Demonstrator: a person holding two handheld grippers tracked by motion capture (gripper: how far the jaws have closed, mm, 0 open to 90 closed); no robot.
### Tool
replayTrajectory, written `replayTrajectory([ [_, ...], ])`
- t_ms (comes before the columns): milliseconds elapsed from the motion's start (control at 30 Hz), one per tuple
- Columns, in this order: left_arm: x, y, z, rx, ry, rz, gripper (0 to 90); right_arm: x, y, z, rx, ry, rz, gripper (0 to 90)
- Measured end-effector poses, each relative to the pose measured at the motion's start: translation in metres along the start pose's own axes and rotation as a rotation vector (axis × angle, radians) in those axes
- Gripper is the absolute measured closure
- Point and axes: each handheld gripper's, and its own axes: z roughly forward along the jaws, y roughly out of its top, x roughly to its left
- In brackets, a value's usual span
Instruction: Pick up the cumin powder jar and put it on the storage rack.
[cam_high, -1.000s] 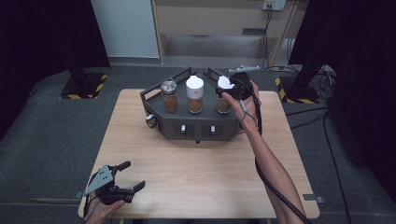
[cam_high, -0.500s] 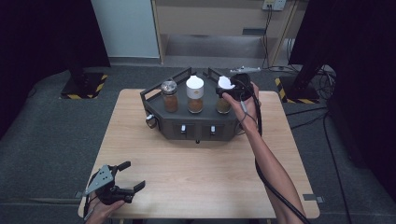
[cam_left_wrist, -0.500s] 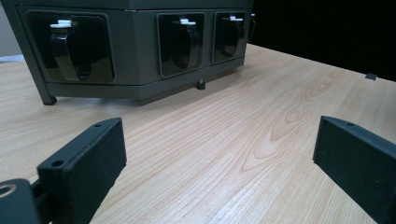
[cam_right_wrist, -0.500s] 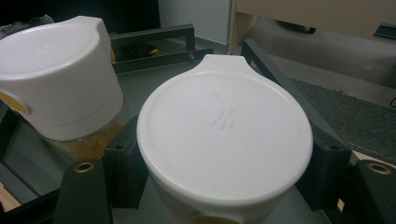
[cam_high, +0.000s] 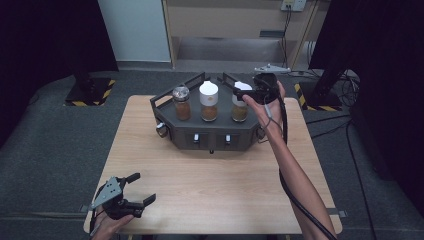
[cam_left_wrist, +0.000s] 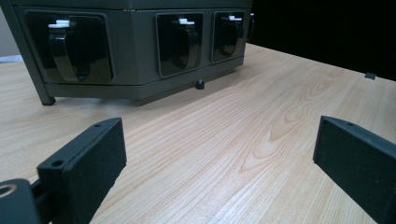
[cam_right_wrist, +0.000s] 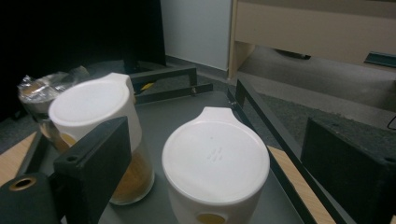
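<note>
A dark grey rack (cam_high: 216, 135) at the table's far side holds three jars of brown powder. The left jar (cam_high: 181, 102) has a foil top; the middle jar (cam_high: 208, 100) and the right jar (cam_high: 240, 106) wear white lids. My right gripper (cam_high: 239, 92) hovers just over the right jar's lid (cam_right_wrist: 215, 163). Its jaws have just been opening, and the lid lies below and between them, untouched. The middle jar (cam_right_wrist: 95, 112) and foil-topped jar (cam_right_wrist: 39, 91) stand beyond. My left gripper (cam_high: 144, 188) rests open near the front left corner, nothing between its jaws (cam_left_wrist: 219, 154).
The rack's front face (cam_left_wrist: 130, 46) carries three recessed black levers with white tabs, and low black rails (cam_right_wrist: 261, 112) run round its top. Bare wooden tabletop (cam_high: 220, 185) lies between the rack and my left gripper. A cable (cam_high: 300, 200) trails along the right forearm.
The right gripper's jaws have parted and the hand has lifted slightly back from the right jar's lid. The left gripper has stayed put.
</note>
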Motion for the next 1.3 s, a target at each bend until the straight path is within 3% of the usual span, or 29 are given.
replayTrajectory([
  [300,0.0,0.0,0.0,-0.001,0.001,0.0,1.3,0.0,0.006,-0.022,-0.037,0.02,-0.001,7.8],
  [600,0.0,0.0,0.0,-0.001,0.003,-0.004,1.3,0.005,0.003,-0.045,-0.063,0.05,-0.033,7.8],
  [833,0.0,0.0,0.001,0.002,0.007,-0.009,1.3,0.01,-0.012,-0.069,-0.093,0.068,-0.066,7.9],
  [1300,0.0,0.0,0.001,-0.002,0.011,-0.014,1.3,-0.002,-0.063,-0.117,-0.157,0.122,-0.065,4.5],
])
